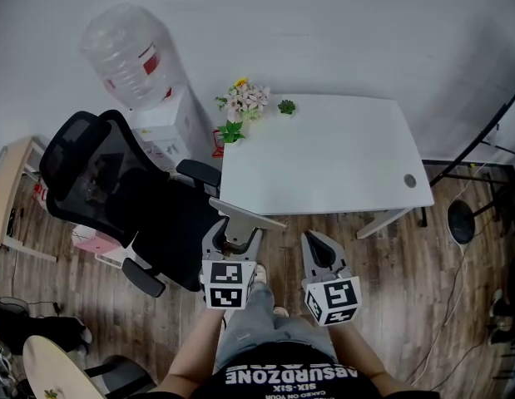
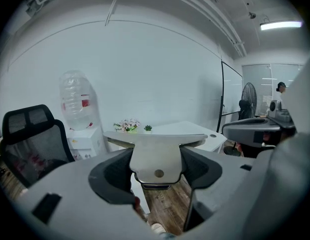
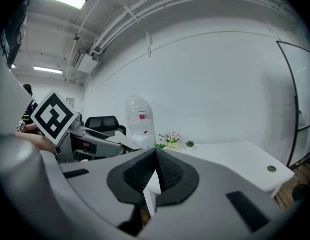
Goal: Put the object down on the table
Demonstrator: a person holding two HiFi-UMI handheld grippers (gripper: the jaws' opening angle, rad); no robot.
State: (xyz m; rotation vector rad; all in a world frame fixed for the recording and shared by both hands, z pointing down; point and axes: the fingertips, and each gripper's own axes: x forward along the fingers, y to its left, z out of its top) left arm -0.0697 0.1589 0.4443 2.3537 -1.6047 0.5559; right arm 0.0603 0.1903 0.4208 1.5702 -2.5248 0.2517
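My left gripper (image 1: 235, 238) is pinching the flat grey piece (image 2: 158, 155) by its narrow stem, one dark pad against each side edge. The wide crossbar juts out beyond the jaw tips and lies roughly level. I judge that grip suits a set-down: with the broad end leading and the face flat, the piece can meet the surface without tipping once the jaws part. My right gripper (image 3: 155, 173) has its ribbed pads pressed together on nothing. It sits just to the right of the left one at about the same height, where it does not block the carrying hand's way forward. The white table (image 1: 332, 160) lies ahead of both grippers. In the head view the crossbar reaches the table's near edge, but I cannot tell how far above it, so the piece is not down yet. Straight ahead of the left jaws the tabletop is bare. The flowers (image 1: 245, 100) and a small green plant (image 1: 286, 106) sit at the far edge, well beyond the jaws, and a black office chair (image 1: 107, 185) stands off to the left. I reckon the next move is to carry the piece forward over the near part of the table and lower it flat. The main risk is the crossbar catching the table edge if I drop too early.
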